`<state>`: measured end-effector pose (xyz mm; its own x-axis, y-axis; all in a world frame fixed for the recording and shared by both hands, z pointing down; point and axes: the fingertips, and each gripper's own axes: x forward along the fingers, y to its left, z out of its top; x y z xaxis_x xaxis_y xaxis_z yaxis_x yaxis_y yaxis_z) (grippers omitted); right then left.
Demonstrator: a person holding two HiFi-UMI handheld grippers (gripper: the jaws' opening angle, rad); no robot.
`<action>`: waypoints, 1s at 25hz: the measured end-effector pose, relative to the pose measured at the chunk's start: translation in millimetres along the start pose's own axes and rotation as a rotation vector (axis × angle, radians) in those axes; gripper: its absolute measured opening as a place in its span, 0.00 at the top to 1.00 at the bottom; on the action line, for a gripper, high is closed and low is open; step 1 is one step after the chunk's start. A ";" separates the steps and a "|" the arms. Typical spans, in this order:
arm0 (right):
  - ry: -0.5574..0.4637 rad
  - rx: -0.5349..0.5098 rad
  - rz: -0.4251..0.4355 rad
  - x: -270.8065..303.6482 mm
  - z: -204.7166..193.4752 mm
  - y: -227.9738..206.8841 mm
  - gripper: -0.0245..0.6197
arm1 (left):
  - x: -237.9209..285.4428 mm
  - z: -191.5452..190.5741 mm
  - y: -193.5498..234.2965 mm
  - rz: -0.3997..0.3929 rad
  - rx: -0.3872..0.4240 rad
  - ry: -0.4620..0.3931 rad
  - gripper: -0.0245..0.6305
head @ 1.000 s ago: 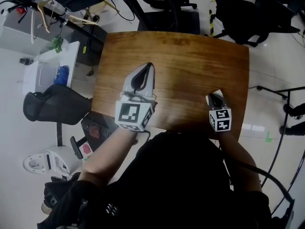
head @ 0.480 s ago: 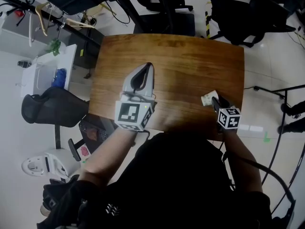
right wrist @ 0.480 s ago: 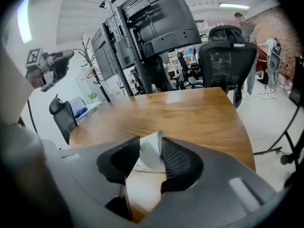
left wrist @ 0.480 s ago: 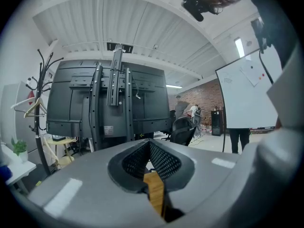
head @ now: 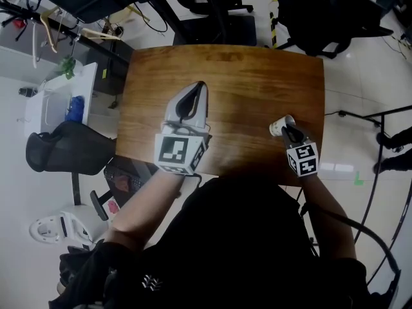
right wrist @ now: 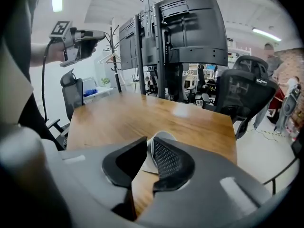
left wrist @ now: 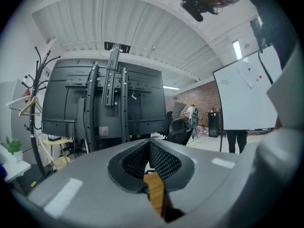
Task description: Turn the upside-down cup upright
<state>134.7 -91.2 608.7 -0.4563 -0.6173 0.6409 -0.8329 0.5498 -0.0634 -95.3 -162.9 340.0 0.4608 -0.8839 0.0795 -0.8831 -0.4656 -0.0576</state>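
A small white paper cup (head: pixel 275 128) stands near the right edge of the wooden table (head: pixel 238 76). My right gripper (head: pixel 288 123) reaches it from the near side, pointing down at a slant. In the right gripper view the jaws are closing, and the cup's thin wall (right wrist: pixel 144 164) is pinched between the pads below its round rim (right wrist: pixel 161 136). Most of the cup is hidden behind the jaws. My left gripper (head: pixel 197 87) hovers level over the table's middle with its tips together and nothing in them (left wrist: pixel 150 144).
Black office chairs (head: pixel 225 24) stand past the far edge and one (head: pixel 64 147) to the left. A white cart (head: pixel 61 98) is beyond it. A large black screen stand (right wrist: pixel 190 32) and another chair (right wrist: pixel 247 94) face the table's far end.
The right gripper let go of the cup and drew back to the right half a second ago. It has now come back onto the cup. The left gripper has hardly moved.
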 end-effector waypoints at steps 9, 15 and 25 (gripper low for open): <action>0.046 -0.045 0.003 -2.4 -6.5 8.0 0.93 | -3.7 -2.2 1.8 0.000 -0.018 -0.009 0.96; 0.065 -0.058 0.013 5.8 -9.8 18.6 0.93 | -8.9 -2.9 6.5 0.006 -0.036 -0.003 0.96; 0.042 -0.044 0.017 13.2 -4.9 22.1 0.87 | -14.7 -2.8 17.2 0.019 -0.029 -0.009 0.96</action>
<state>111.8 -84.4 619.5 -0.4563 -0.5837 0.6716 -0.8101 0.5848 -0.0421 -117.5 -157.8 340.6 0.4444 -0.8931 0.0696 -0.8939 -0.4472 -0.0300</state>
